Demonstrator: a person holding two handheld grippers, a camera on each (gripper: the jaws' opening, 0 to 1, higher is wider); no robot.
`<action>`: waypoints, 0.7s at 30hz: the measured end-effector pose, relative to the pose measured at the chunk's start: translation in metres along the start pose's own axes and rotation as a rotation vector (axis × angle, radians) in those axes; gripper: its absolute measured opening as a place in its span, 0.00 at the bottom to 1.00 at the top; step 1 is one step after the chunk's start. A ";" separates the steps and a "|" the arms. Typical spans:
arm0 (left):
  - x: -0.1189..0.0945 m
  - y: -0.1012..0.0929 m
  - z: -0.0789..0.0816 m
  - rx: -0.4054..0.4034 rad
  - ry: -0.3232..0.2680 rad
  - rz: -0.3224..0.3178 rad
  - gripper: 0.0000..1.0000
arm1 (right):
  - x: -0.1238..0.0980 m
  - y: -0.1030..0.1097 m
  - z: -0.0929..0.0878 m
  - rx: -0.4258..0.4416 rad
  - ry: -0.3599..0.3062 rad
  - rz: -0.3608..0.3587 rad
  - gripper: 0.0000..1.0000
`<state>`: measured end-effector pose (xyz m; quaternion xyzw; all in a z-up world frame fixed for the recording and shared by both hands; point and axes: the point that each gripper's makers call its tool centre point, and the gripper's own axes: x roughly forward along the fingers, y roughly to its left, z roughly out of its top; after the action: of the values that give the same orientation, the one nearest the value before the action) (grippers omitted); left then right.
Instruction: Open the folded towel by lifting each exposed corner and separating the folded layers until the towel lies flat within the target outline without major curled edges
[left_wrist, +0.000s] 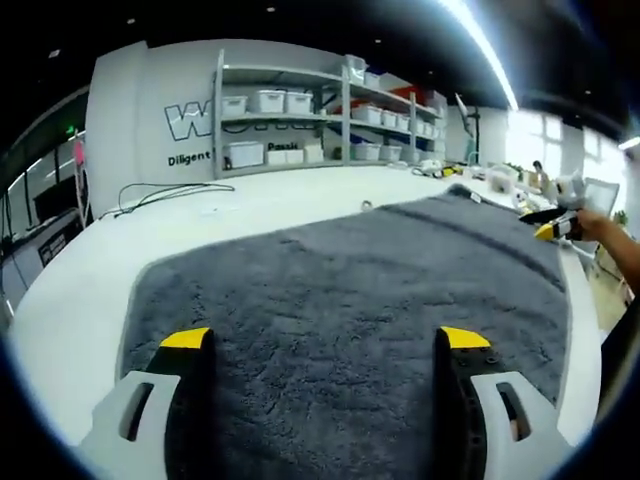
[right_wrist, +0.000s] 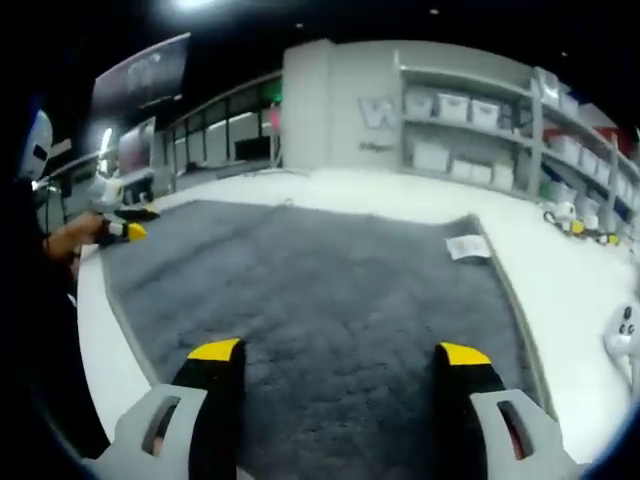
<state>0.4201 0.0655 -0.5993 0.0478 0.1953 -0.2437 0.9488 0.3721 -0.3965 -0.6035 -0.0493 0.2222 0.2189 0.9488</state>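
Towel (left_wrist: 350, 290) lies spread on the white table (left_wrist: 70, 300) in our left gripper view, straight ahead of the left gripper (left_wrist: 325, 345) and running under its jaws, which stand wide apart and hold nothing. Far to its right we see the right gripper (left_wrist: 557, 224) over the towel's edge, in a hand (left_wrist: 592, 226). Shelves (left_wrist: 320, 115) with bins stand beyond the table.

In our right gripper view the towel (right_wrist: 310, 290) again reaches ahead from beneath the right gripper (right_wrist: 340, 352), whose jaws are also spread and empty. A label (right_wrist: 467, 246) sits near the towel's far corner, ahead and to the right. The left gripper (right_wrist: 128, 222) hangs far left at the towel's edge.
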 end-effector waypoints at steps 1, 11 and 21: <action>0.000 0.000 0.000 0.001 -0.001 -0.003 0.89 | 0.000 0.000 0.000 0.000 -0.003 -0.003 0.79; -0.001 0.003 -0.002 0.019 -0.008 -0.011 0.86 | 0.001 0.002 0.001 0.004 -0.013 -0.015 0.79; -0.005 0.003 -0.001 0.022 -0.006 -0.010 0.81 | 0.003 0.005 0.001 0.006 0.000 -0.017 0.79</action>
<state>0.4171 0.0707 -0.5984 0.0564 0.1898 -0.2508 0.9476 0.3729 -0.3907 -0.6041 -0.0482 0.2223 0.2102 0.9508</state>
